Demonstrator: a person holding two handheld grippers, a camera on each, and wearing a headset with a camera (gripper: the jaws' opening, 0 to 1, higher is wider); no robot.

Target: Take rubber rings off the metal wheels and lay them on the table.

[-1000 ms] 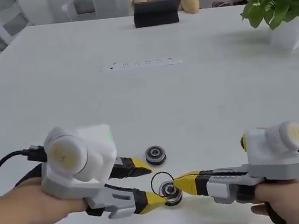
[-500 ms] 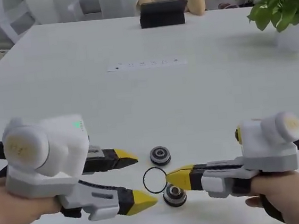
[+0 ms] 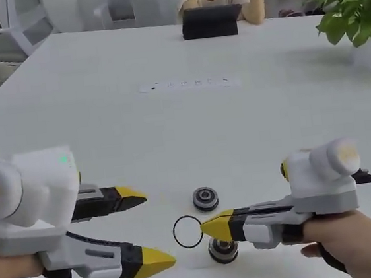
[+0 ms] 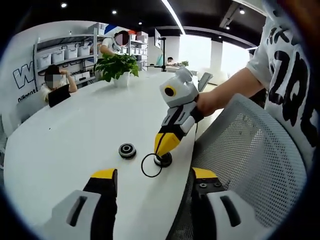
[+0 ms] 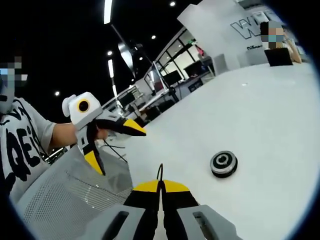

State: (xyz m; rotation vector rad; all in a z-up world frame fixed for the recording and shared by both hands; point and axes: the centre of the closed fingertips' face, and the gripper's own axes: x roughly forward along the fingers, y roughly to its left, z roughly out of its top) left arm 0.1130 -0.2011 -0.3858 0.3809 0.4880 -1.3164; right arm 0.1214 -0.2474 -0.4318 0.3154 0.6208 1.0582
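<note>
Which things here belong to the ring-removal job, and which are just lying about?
Job: rubber ring in right hand-held gripper; near metal wheel; far metal wheel; open left hand-held gripper.
Lying about: dark tablet; potted plant; white strip.

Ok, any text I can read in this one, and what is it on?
"W": big wall sign, rest cut off; the small line beneath is too blurred to read.
"ZQ", partly cut off: the person's T-shirt.
Strip on the table: marks too small to read.
</note>
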